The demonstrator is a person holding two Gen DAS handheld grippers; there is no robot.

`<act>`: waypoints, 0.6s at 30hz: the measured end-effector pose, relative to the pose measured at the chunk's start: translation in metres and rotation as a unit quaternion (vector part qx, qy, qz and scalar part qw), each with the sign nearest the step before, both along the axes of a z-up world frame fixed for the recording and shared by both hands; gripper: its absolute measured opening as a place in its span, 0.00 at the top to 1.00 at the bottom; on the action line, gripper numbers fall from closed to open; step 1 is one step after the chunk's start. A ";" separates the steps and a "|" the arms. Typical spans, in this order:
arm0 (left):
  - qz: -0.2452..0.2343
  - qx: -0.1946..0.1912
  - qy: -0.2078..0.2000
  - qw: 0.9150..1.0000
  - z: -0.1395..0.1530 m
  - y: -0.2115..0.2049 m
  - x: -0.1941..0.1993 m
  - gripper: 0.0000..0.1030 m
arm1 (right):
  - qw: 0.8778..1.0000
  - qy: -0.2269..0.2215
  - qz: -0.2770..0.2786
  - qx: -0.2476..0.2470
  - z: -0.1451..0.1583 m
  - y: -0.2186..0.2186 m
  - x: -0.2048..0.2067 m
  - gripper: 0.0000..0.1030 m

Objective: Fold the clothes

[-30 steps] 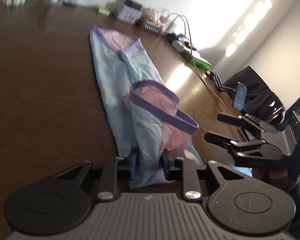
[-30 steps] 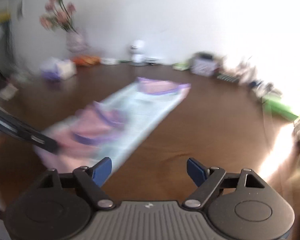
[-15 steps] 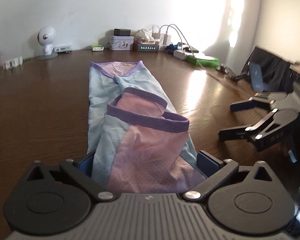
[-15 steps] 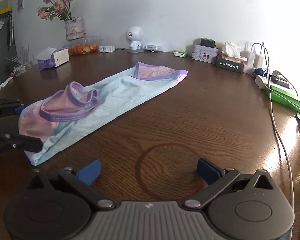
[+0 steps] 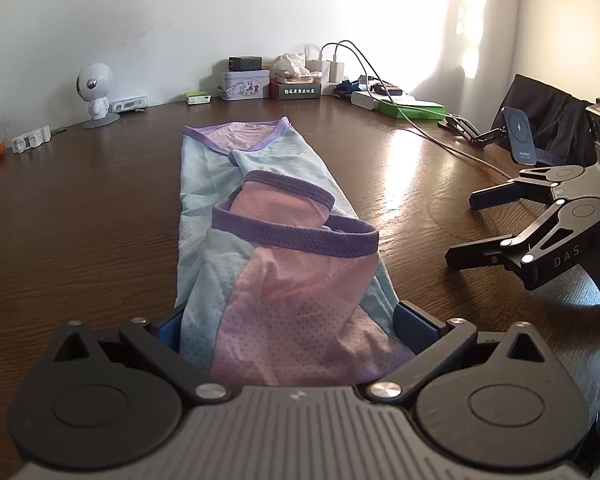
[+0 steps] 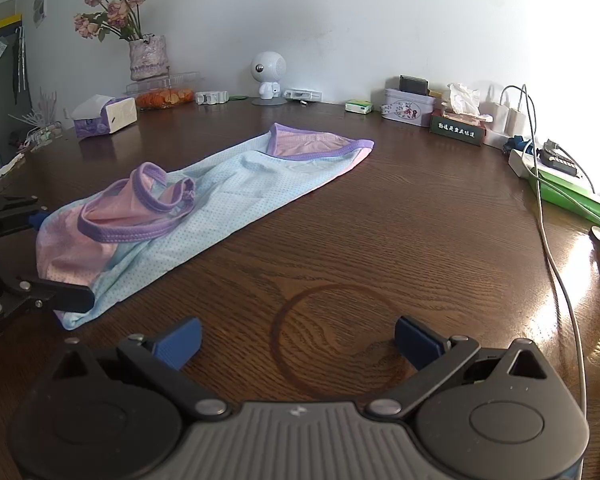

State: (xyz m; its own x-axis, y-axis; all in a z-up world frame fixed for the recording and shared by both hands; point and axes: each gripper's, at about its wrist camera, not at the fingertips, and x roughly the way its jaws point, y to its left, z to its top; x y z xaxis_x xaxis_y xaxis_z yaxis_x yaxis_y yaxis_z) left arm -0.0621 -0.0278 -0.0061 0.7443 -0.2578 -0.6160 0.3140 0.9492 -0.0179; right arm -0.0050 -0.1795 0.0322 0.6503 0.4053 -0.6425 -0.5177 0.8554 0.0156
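Note:
A light blue and pink mesh garment [image 5: 260,216] with purple trim lies in a long strip on the brown wooden table [image 5: 80,220], one end folded back onto itself. It also shows in the right wrist view [image 6: 220,192]. My left gripper [image 5: 290,330] is open, its jaws wide on either side of the garment's near pink end, which lies loose between them. My right gripper [image 6: 298,338] is open and empty over bare wood, to the right of the garment. It shows in the left wrist view [image 5: 476,228] too.
Along the back wall stand a flower vase [image 6: 148,58], tissue box [image 6: 104,118], white robot figure [image 6: 268,74], tin box [image 6: 408,106] and chargers with cables [image 6: 540,184]. A green box [image 6: 576,196] and a phone stand [image 5: 520,136] sit at the right.
My left gripper has opened and let go of the garment end, which now lies on the table. My right gripper has steadied over bare wood.

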 end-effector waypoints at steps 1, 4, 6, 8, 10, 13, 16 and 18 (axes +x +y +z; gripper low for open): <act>0.000 0.001 0.000 1.000 0.000 0.000 0.000 0.00 | 1.000 0.000 0.000 0.000 0.000 0.000 0.000 0.00; 0.000 0.000 0.000 1.000 0.000 -0.001 0.000 0.00 | 1.000 0.000 0.000 0.000 0.000 0.000 0.000 0.00; 0.000 -0.001 0.000 1.000 0.000 -0.001 0.000 0.00 | 1.000 0.000 0.000 0.000 0.000 0.000 0.000 0.00; 0.000 0.000 0.000 1.000 0.000 -0.001 0.000 0.00 | 1.000 0.000 0.000 0.000 0.000 0.000 0.000 0.00; 0.001 0.000 0.000 1.000 0.000 -0.001 0.000 0.00 | 1.000 0.000 0.000 0.000 0.000 0.000 0.000 0.00; 0.000 -0.001 0.001 1.000 0.000 -0.001 0.000 0.00 | 1.000 0.000 0.000 0.000 0.000 0.000 0.000 0.00; 0.000 0.001 0.001 1.000 0.000 -0.001 0.000 0.00 | 1.000 0.000 0.000 0.000 0.000 0.000 0.000 0.00; -0.001 0.002 0.001 1.000 0.000 -0.001 0.000 0.00 | 1.000 0.000 0.000 0.000 0.000 0.000 0.000 0.00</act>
